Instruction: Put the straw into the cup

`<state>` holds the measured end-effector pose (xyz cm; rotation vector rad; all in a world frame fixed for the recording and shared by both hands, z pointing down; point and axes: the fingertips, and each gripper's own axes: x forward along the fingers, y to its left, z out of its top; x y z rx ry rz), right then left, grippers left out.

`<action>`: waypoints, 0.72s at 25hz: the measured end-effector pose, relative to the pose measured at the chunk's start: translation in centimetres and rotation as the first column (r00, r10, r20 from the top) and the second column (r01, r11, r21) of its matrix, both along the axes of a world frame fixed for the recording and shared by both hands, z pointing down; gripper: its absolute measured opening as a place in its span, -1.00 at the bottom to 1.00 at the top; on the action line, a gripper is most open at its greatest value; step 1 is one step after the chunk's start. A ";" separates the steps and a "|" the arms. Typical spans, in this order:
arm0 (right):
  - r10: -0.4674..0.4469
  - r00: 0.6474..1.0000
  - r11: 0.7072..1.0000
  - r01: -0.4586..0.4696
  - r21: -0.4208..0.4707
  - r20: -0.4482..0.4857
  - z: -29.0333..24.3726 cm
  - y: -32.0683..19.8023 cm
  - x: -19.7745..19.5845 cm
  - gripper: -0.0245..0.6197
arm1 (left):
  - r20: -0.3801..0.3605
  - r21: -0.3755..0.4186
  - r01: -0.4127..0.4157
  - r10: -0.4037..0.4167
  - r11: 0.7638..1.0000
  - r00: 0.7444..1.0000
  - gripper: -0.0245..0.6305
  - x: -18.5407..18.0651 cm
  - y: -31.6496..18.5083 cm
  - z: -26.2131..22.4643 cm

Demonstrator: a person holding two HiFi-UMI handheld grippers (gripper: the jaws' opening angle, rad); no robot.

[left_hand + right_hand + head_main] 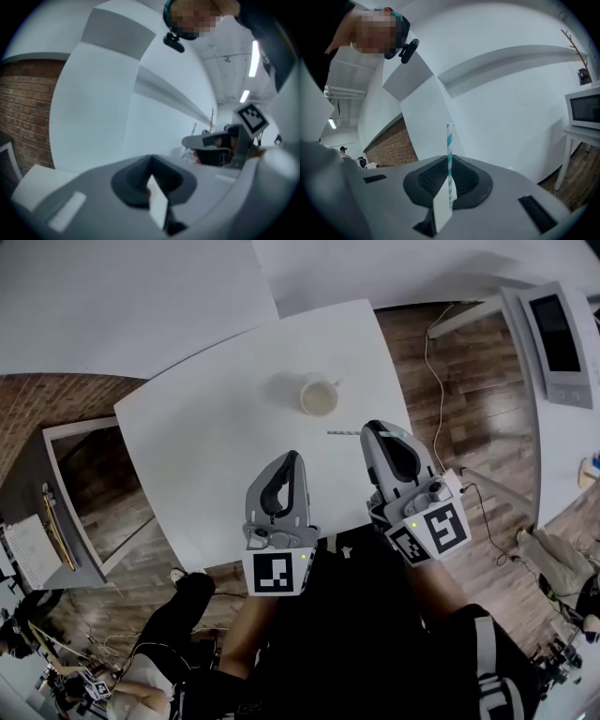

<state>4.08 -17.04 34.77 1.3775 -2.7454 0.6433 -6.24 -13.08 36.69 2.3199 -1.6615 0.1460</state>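
A pale cup [319,397] stands on the white table [206,437], towards its far side. My right gripper [372,432] hovers just right of and nearer than the cup, shut on a thin white-and-teal striped straw [343,433] that sticks out sideways towards the left. In the right gripper view the straw [449,145] rises straight up from between the closed pads [442,208]. My left gripper [293,458] is over the table's near part, left of the right one, jaws together with nothing in them. The cup is hidden in both gripper views.
The table's near edge [202,559] lies just under the grippers. A microwave [558,334] sits on a white stand at the right, with a cable [436,381] trailing over the wooden floor. A shelf [56,521] stands at the left.
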 end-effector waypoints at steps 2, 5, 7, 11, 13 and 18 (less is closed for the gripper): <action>-0.004 1.000 1.000 0.004 -0.007 0.000 0.5 -0.5 -0.3 -0.85 | 0.004 -0.007 -0.002 0.002 1.000 1.000 -0.91 0.0 -0.3 0.4; -0.005 1.000 1.000 0.005 -0.021 0.000 1.3 -1.1 -0.3 -0.85 | 0.005 -0.018 -0.006 0.006 1.000 1.000 -0.91 0.2 -0.8 1.0; -0.009 1.000 1.000 0.009 -0.029 0.000 1.8 -1.6 -0.3 -0.85 | -0.002 -0.027 -0.004 0.004 1.000 1.000 -0.91 0.3 -1.2 1.4; -0.018 1.000 0.999 0.018 -0.038 0.000 2.7 -2.6 -0.7 -0.85 | -0.009 -0.040 0.009 -0.010 0.999 1.000 -0.91 0.1 -2.1 2.2; -0.021 1.000 0.999 0.021 -0.044 -0.001 3.3 -3.1 -0.7 -0.85 | -0.010 -0.045 0.014 -0.014 0.999 1.000 -0.91 0.2 -2.5 2.5; -0.025 1.000 0.998 0.025 -0.065 -0.004 5.1 -4.2 -0.8 -0.85 | -0.012 -0.060 0.015 -0.016 0.998 1.000 -0.91 0.7 -3.0 3.3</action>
